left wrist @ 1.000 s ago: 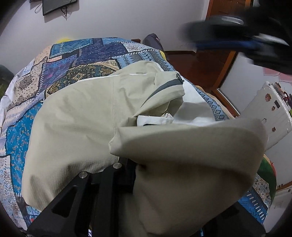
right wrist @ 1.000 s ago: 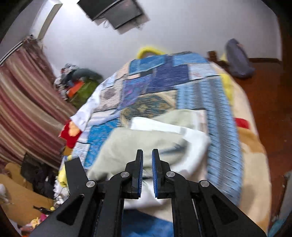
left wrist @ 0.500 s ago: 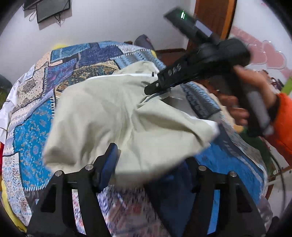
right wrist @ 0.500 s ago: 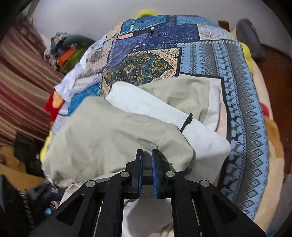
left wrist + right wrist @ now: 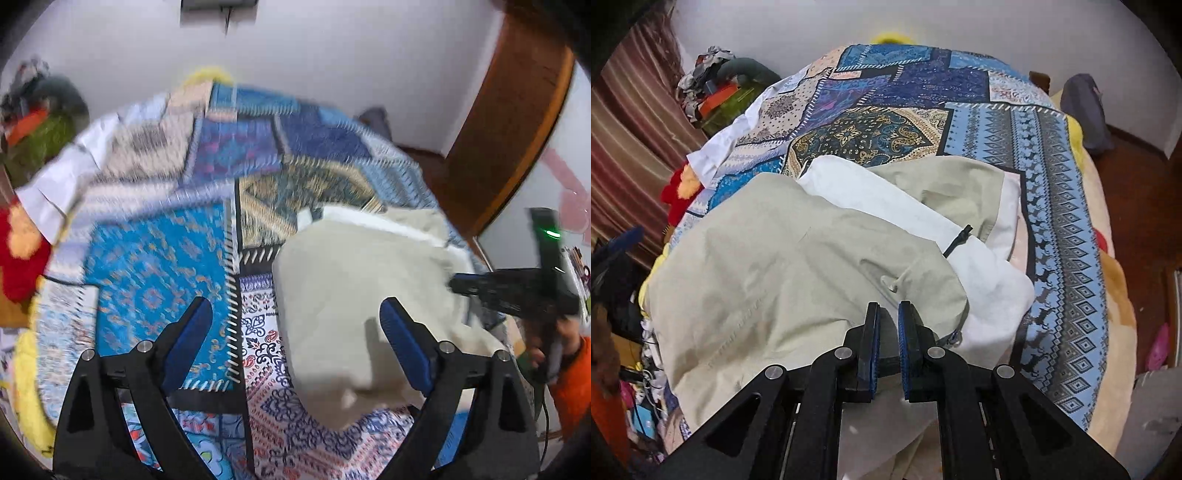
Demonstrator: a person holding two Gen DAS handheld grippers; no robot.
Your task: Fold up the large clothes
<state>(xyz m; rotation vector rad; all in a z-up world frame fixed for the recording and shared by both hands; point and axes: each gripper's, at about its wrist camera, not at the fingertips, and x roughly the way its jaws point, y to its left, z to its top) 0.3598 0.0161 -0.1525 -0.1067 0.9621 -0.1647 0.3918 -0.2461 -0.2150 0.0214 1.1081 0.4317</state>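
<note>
Beige cloth jacket with white lining (image 5: 783,266) lies half folded on the patchwork bed cover (image 5: 1063,206); left tongs (image 5: 295,343) have just spread open and hold nothing, right tongs (image 5: 888,314) are pressed together at its near edge, so next is another fold.

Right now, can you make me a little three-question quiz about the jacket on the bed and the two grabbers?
1. True or false: the left gripper is clamped on the jacket.
2. Which colour is the jacket's lining? A) red B) white C) black
3. Fill in: the right gripper is shut at the jacket's near ____.

Key
1. False: its jaws have just been opening and stand wide, with nothing pressed between them.
2. B
3. Edge. The jacket lies on the bed.
</note>
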